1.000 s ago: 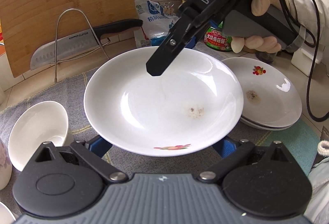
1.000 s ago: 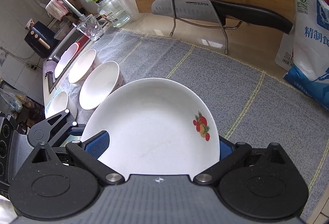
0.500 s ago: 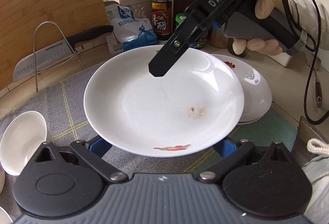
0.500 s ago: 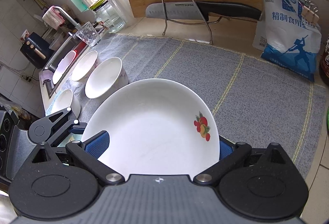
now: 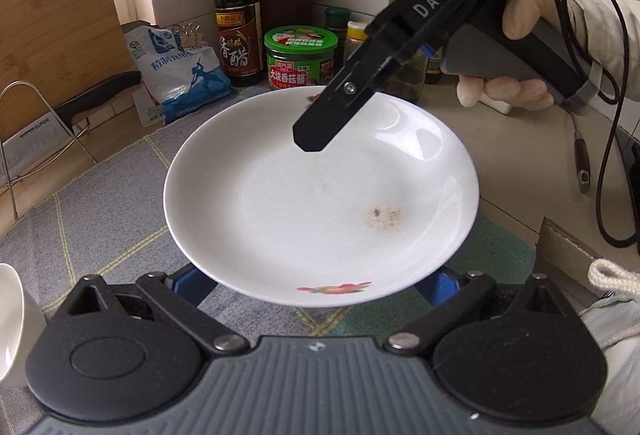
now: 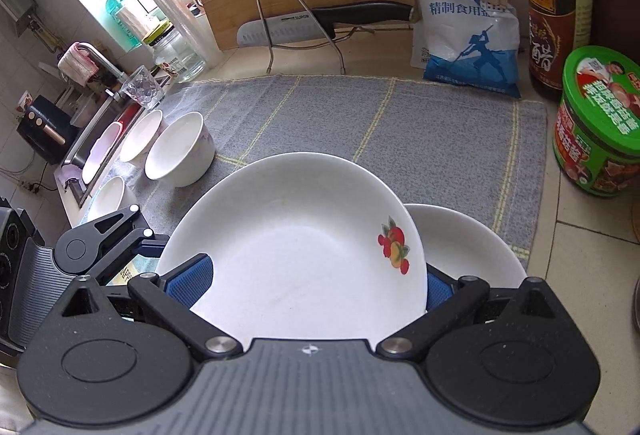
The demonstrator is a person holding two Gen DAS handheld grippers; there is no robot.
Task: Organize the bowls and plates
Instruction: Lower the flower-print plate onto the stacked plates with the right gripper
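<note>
Plate (image 5: 320, 203) held between both claws: left gripper (image 5: 316, 283) clamps near rim at 6 o'clock, right gripper (image 5: 308, 139) grips far rim at 12. Since a second ago, plate carried rightward; stack (image 6: 472, 247) now directly beneath at 3 o'clock. Judged: lowering next.

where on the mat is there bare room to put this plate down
The grey mat is bare across its middle and back, bordered by the knife stand behind, the salt bag and green-lidded jar at right. Crowded spots: the bowls along the sink edge at left, and the plate stack just under the held plate.
</note>
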